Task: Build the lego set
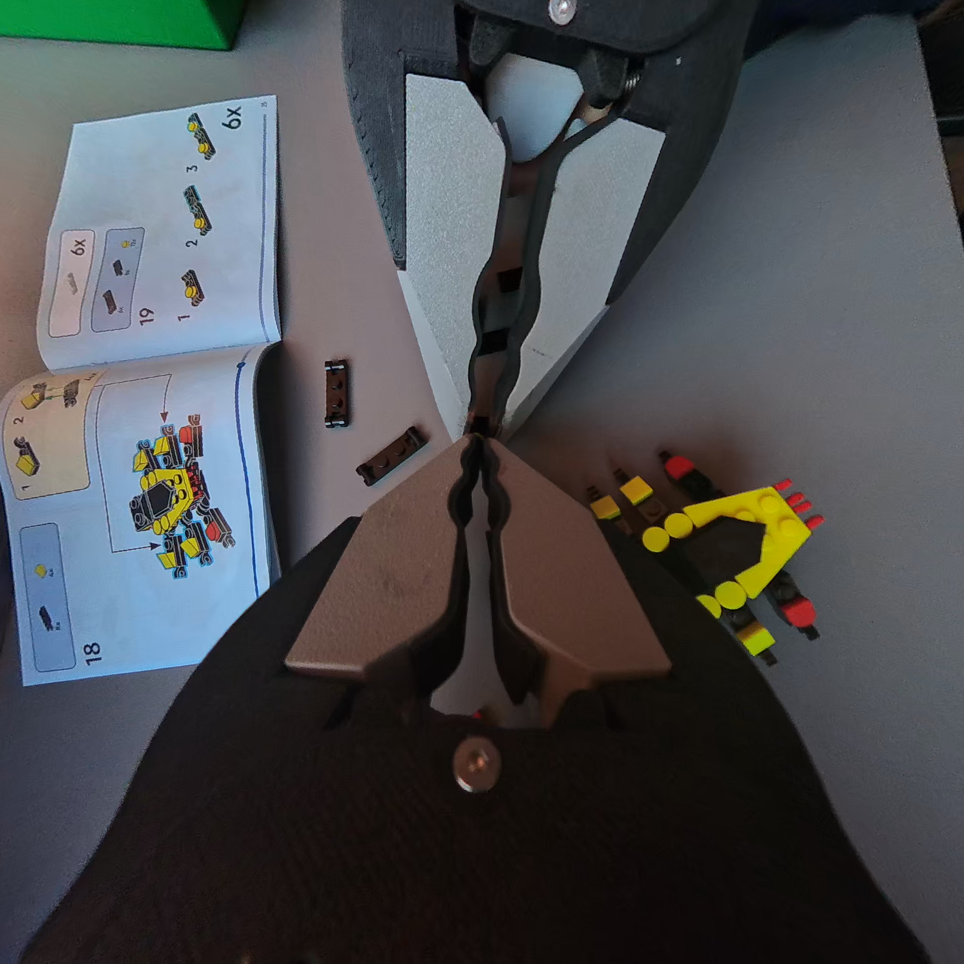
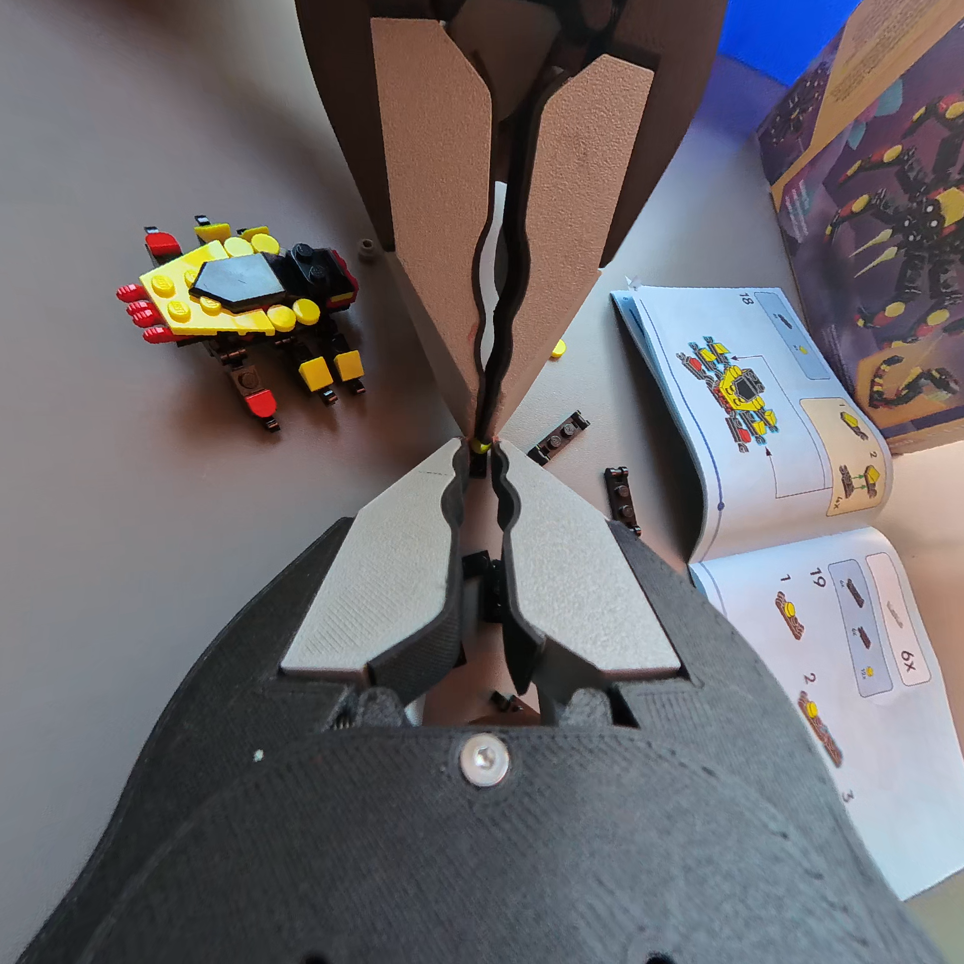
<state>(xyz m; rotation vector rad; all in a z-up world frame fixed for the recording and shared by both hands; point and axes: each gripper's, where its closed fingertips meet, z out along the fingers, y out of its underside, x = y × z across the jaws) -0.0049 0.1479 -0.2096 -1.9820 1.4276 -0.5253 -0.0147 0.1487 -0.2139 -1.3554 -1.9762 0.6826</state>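
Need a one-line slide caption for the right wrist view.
Two closed grippers meet tip to tip, pinching a small yellow round stud between yellow-black-red spider body and open instruction booklet.

Box (image 2: 881,219) beside the booklet (image 2: 756,417): cut off by right edge. Piece (image 2: 479,454) between meeting grippers: mostly hidden, kind indeterminable.

Left tongs (image 1: 477,443) and right tongs (image 2: 477,454) meet tip to tip, no gap between. Two loose plates (image 2: 558,437) lie just beside the tips, booklet (image 2: 756,417) and box (image 2: 887,235) beyond. The model (image 2: 240,308) blocks the other side; bare desk (image 2: 104,574) nearer.
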